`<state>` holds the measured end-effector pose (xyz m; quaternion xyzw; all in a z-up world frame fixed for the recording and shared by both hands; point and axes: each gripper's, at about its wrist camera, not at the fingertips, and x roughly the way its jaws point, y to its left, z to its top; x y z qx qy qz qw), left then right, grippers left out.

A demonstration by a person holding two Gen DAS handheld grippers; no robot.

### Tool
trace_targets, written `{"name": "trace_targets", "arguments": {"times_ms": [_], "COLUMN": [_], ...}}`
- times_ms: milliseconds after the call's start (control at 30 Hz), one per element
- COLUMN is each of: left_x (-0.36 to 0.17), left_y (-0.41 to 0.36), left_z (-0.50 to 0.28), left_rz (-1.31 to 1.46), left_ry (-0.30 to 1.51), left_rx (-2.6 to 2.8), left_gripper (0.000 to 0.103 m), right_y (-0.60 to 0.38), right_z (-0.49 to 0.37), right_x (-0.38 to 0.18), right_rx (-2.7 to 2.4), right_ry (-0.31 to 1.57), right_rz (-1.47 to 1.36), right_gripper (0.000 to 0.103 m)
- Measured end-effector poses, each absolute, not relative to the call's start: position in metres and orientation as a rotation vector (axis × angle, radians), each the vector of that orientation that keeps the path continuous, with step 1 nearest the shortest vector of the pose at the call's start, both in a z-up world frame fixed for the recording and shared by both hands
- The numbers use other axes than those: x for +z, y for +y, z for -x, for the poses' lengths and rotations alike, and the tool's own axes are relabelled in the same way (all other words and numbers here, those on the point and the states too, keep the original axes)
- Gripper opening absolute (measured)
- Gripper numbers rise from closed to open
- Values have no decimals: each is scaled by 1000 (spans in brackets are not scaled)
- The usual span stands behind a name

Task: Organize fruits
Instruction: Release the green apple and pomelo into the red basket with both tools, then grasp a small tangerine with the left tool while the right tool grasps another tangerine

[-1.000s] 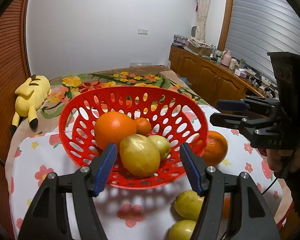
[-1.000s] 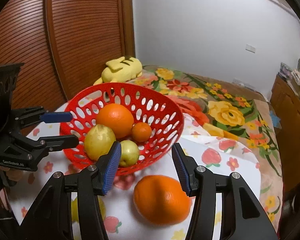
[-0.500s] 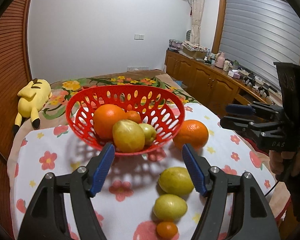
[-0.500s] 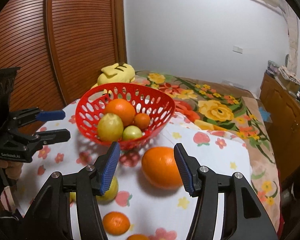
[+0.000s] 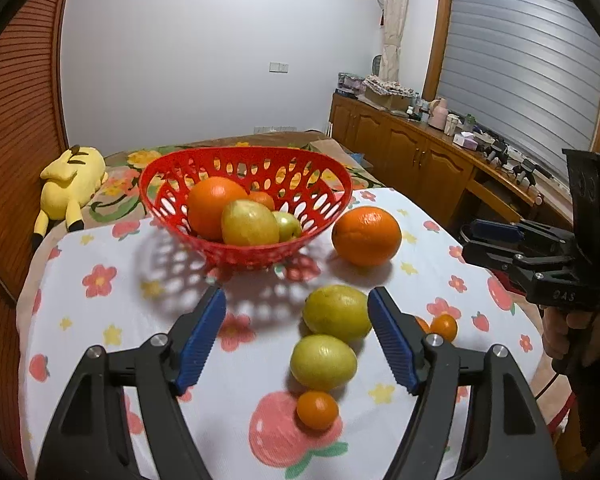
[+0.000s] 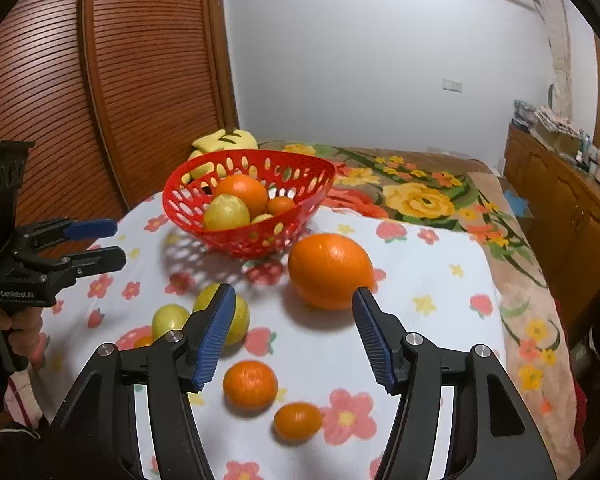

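Note:
A red perforated basket at the table's far side holds a large orange, a small orange and two yellow-green fruits. Loose on the flowered cloth lie a big orange, two yellow-green fruits and small mandarins. My left gripper hangs above the cloth, its jaws opening, with the yellow-green fruits between them and untouched. My right gripper is also opening, nothing pressed by its pads, the big orange just beyond its tips.
A yellow plush toy lies on the flowered bedspread behind the table. A wooden slatted door stands at the left, a wooden cabinet with clutter along the right wall. A hand grips the right tool.
Both grippers have pulled back from the basket toward the near edge, bringing the loose fruits into view. Both sets of jaws have spread wider.

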<state>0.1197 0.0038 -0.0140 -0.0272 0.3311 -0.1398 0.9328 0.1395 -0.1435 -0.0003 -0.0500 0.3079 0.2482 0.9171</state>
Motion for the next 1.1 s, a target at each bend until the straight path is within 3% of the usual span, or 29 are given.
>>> {"name": "trace_targets", "arguments": {"times_ms": [1100], "left_x": [-96], "left_y": [-8], "left_z": [-104], "left_rz": [56], "left_ry": [836], "left_rx": [-277], "left_gripper": [73], "right_y": [-170], "right_z": [-113], "right_x": [-83], "right_rx": [468], "right_ry": [758], "right_rz": [-3], "right_gripper": [62]}}
